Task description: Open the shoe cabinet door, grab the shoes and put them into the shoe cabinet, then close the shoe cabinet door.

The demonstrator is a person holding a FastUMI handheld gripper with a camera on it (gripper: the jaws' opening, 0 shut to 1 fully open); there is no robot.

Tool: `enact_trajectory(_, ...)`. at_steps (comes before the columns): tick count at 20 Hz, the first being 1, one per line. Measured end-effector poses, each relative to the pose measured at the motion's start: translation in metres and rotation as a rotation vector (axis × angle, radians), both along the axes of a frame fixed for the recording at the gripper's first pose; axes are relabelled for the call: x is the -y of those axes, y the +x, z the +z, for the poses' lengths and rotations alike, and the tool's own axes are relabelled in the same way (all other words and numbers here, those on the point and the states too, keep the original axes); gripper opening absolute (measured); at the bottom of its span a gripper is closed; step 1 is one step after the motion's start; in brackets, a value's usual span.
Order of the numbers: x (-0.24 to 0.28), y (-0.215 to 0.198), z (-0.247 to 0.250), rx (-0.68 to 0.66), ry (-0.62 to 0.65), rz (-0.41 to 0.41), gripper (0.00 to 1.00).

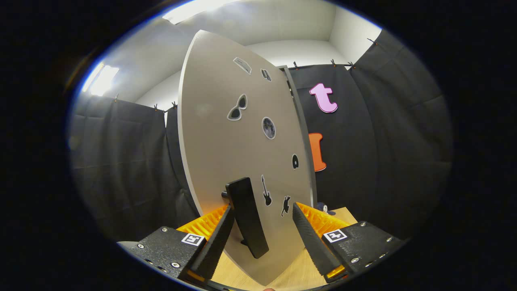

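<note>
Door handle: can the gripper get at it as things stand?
Probably yes. The black handle on the cabinet door sits between the open fingers of the gripper, nearer one finger, with nothing in between; neither finger clearly presses on it.

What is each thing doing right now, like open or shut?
Cabinet door: swung open, seen nearly edge-on.
Door handle: between the claw's fingers, touching the left one, clear of the right.
Claw: open, not clamped.
Stickers: stuck flat on the door.
</note>
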State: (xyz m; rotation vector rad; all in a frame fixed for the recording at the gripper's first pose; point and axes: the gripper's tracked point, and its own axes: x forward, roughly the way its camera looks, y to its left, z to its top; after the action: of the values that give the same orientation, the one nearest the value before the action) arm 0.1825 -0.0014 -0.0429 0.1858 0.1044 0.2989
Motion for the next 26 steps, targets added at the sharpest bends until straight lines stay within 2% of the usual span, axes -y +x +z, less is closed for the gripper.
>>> enact_trajectory(8, -0.053, 0.025, -0.008, -0.004, -0.015, 0.096, 0.94)
enact_trajectory(15, -0.118, 0.059, -0.015, 0.008, -0.058, 0.135, 0.95)
enact_trajectory(19, -0.150, 0.085, -0.020, 0.005, -0.056, 0.114, 0.95)
enact_trajectory(26, -0.177, 0.117, -0.020, 0.009, -0.070, 0.028, 0.93)
